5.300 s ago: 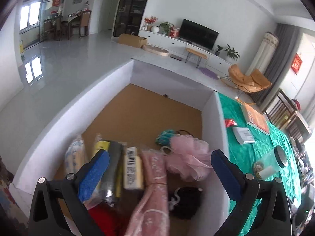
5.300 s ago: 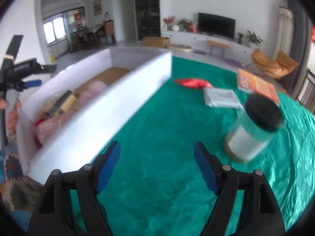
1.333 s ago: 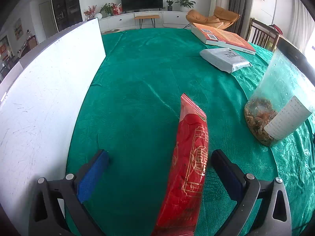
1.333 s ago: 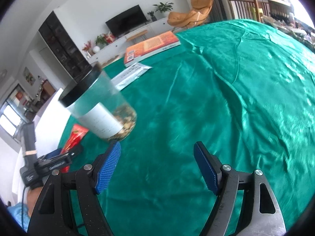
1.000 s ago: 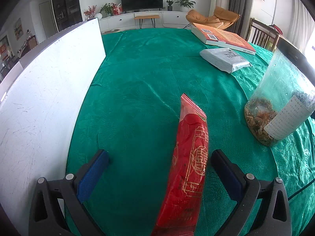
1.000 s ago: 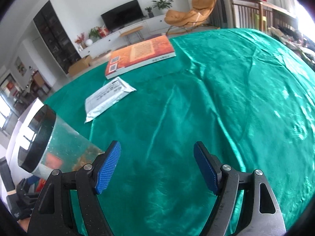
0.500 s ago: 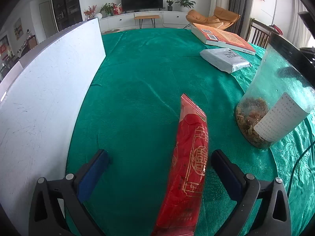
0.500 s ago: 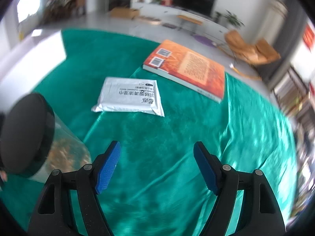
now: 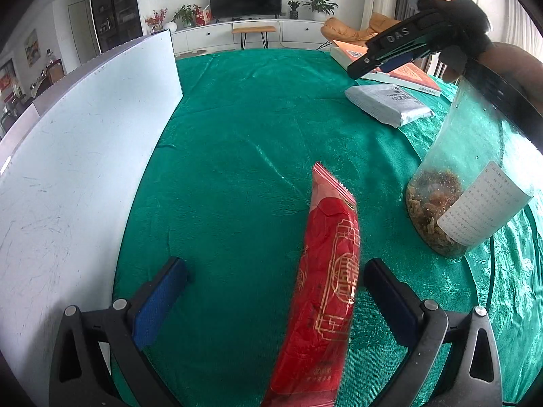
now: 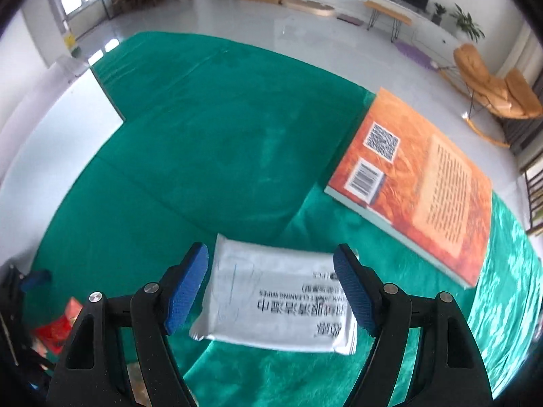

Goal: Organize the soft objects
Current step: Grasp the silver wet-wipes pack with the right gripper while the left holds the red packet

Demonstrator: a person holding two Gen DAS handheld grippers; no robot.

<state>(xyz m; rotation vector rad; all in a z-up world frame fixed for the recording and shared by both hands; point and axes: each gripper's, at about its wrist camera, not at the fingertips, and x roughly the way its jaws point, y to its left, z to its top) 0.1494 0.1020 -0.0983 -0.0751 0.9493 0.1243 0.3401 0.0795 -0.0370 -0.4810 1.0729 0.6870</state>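
A long red snack packet lies on the green tablecloth between the fingers of my left gripper. That gripper is open, and the packet lies close to its right finger and far from the left one. A white pack of cleaning wipes lies flat on the cloth. My right gripper hovers over it, open, one finger on each side of the pack. From the left wrist view the right gripper hangs above the wipes pack. The red packet shows at the lower left of the right wrist view.
A tall white box wall runs along the left of the table. A clear jar with a black lid stands right of the red packet. An orange book lies beyond the wipes pack. Open green cloth stretches between box and wipes.
The right gripper swung across the table from beside the jar to above the wipes pack, rolling as it went. It now shows in the left wrist view. The left gripper stayed still.
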